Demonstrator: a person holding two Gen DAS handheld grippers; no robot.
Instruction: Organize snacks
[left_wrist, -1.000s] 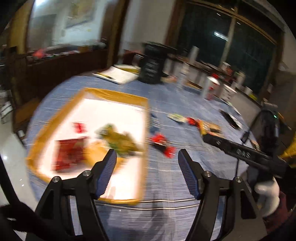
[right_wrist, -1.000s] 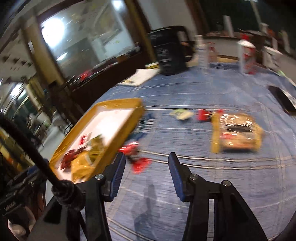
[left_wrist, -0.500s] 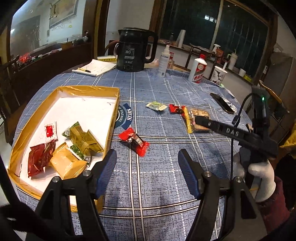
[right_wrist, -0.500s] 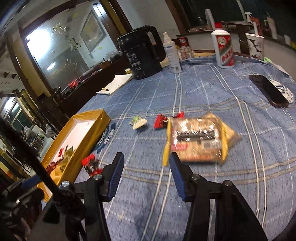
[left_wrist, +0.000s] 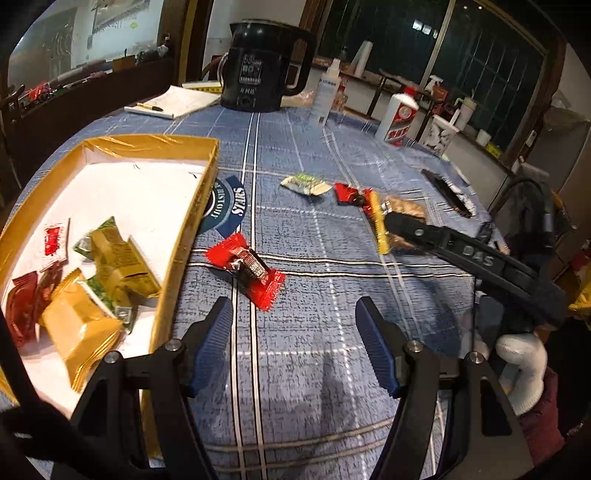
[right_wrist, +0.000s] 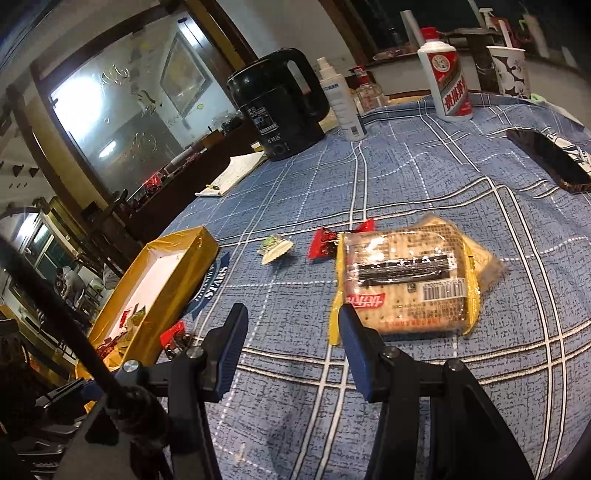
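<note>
Both grippers stood open and empty over the table. The left gripper (left_wrist: 293, 334) hung near the red candy (left_wrist: 245, 269) beside the tray (left_wrist: 192, 206); the right gripper (right_wrist: 291, 347) faced the cracker pack (right_wrist: 406, 284). Next, I judged, each needed lowering to straddle its snack.

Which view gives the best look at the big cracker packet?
The right wrist view: the cracker packet lies close ahead, unobstructed, with label and barcode visible. In the left wrist view the cracker packet is far off and largely hidden behind the right hand-held gripper, leaving only its yellow edge and a corner.
</note>
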